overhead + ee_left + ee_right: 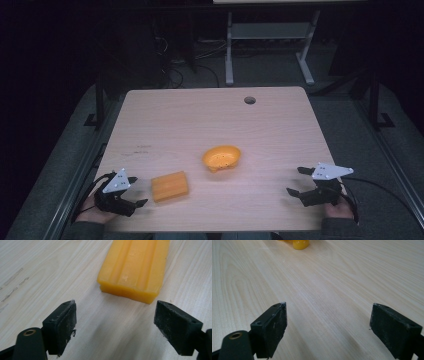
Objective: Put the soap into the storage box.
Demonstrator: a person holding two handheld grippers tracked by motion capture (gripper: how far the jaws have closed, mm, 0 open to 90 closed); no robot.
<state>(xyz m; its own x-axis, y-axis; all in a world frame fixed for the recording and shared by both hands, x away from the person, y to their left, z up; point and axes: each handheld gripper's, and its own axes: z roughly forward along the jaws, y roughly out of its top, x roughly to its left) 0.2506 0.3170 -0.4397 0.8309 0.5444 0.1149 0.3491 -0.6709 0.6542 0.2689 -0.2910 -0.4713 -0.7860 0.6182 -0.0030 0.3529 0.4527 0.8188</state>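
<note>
Left tool (141,194) wide open just short of orange block (170,186), right tool (296,180) wide open, holding nothing, orange bowl (221,157) between

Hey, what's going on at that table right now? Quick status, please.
Left hand-held gripper open, just short of the orange block. Right hand-held gripper open, over bare table. Orange bowl mid-table. Nothing in the way.

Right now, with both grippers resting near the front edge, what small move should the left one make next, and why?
Probably ease the left gripper straight forward so its open fingers straddle the near end of the orange block. The block lies flat on the table just ahead of them, untouched, and looks a little narrower than the gap. The right gripper is open too, and farther from the orange bowl.
</note>
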